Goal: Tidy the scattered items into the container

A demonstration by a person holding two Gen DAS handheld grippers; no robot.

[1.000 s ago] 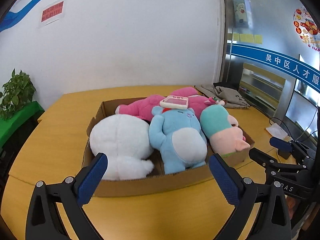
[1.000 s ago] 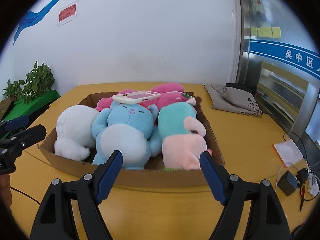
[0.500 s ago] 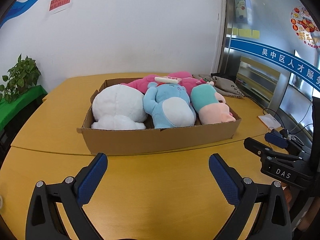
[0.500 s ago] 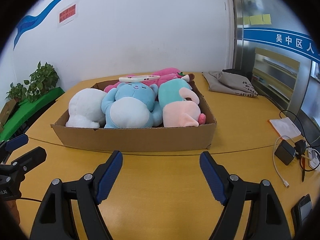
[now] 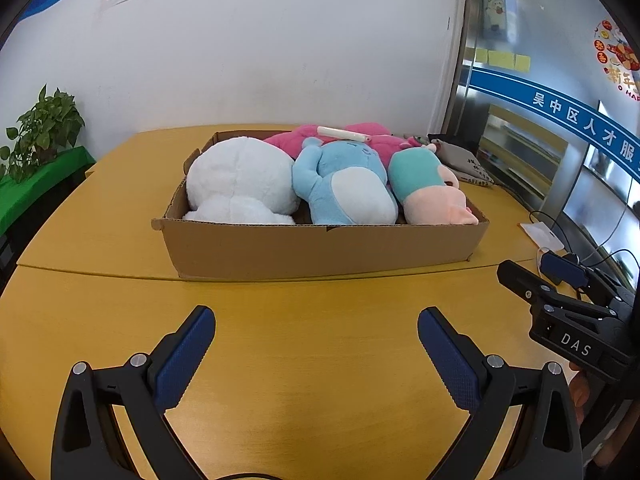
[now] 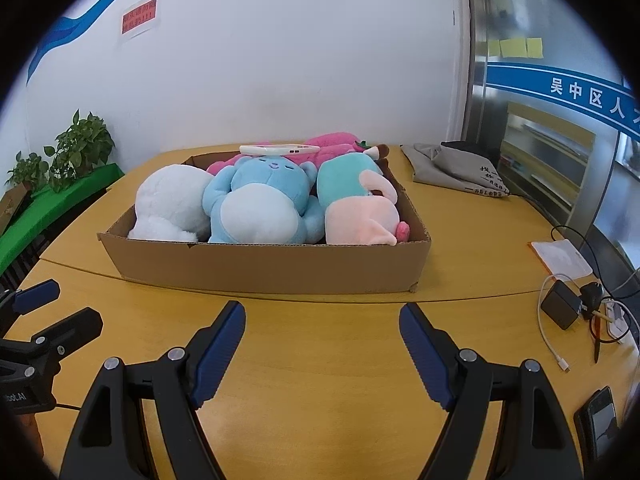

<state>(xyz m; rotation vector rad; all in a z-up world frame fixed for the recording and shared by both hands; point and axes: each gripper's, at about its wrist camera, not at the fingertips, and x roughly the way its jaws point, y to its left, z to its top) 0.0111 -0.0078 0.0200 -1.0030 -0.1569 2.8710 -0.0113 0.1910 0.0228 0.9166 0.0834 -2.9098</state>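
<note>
while plush toys [image 6: 256, 208] fill the cardboard box [image 6: 264, 266], both hand-held grippers, left [image 5: 316, 334] and right [image 6: 322, 330], gape wide, seemingly empty.

Shallow cardboard box [image 6: 280, 266] on table, packed with white [image 6: 168, 200], blue [image 6: 260, 204], teal-pink plush toys [image 6: 356, 204]

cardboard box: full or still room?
Full. The cardboard box holds white, blue and teal-pink plush toys side by side above its rim.

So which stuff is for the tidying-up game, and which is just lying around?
For the tidying:
cardboard box
white plush
blue plush bear
teal and pink plush
pink plush
white phone case

Just lying around:
grey cloth bag
black charger
white cable
phone
potted plant
</note>
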